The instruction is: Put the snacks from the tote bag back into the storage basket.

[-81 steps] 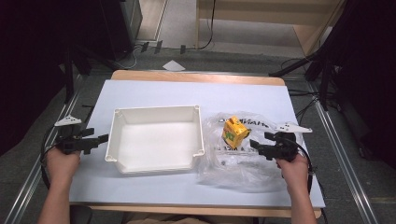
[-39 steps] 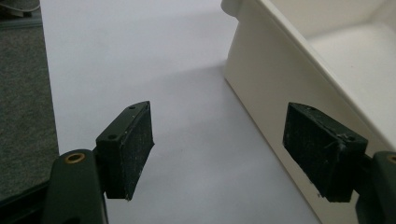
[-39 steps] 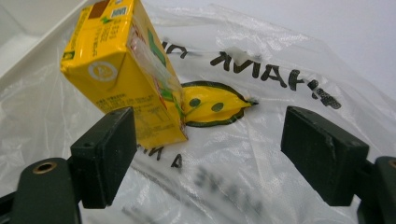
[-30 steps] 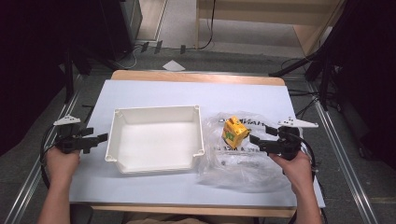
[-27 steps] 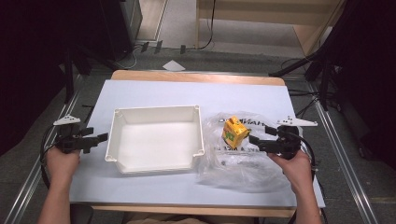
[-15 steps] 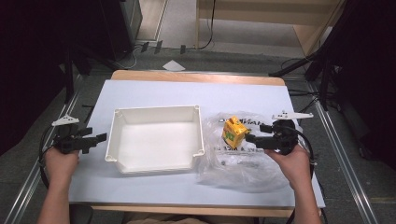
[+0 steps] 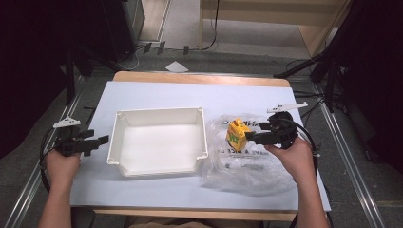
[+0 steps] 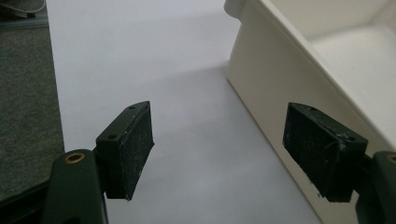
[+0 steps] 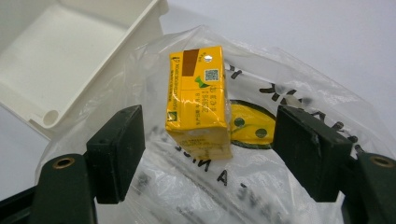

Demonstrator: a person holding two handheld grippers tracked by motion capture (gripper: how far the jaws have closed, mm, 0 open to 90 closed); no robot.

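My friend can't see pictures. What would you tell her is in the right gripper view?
A small yellow carton stands on a clear plastic bag with dark print, framed between the two open black jaws of the right gripper, which do not touch it. A corner of a white tray lies at upper left, on a pale table.

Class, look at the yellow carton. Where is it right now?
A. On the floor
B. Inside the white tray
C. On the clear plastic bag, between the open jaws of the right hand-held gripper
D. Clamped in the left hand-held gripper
C: the yellow carton stands on the clear plastic bag, with the right hand-held gripper open around it, jaws apart from its sides.
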